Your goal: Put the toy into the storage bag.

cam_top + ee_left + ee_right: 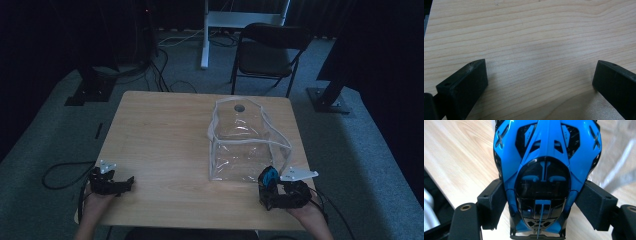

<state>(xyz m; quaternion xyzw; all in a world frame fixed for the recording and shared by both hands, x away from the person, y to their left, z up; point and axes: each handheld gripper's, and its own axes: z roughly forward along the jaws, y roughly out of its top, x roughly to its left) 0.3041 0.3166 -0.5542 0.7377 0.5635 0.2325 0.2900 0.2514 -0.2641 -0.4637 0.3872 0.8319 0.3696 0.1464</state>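
- Blue and black toy car (547, 177) sits clamped between the right gripper (272, 186) jaws, pressed in on both its flanks, at the wooden table (165, 145)'s near right corner.
- Just beyond it stands a clear plastic zip bag (247, 142), upright, top flap open.
- Over at the near left edge, the left gripper (540, 82) has its jaws spread wide above bare wood, gripping nothing.

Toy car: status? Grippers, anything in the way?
Right gripper shut on blue toy car, near table edge. Left gripper open, empty. Clear bag just ahead of the car.
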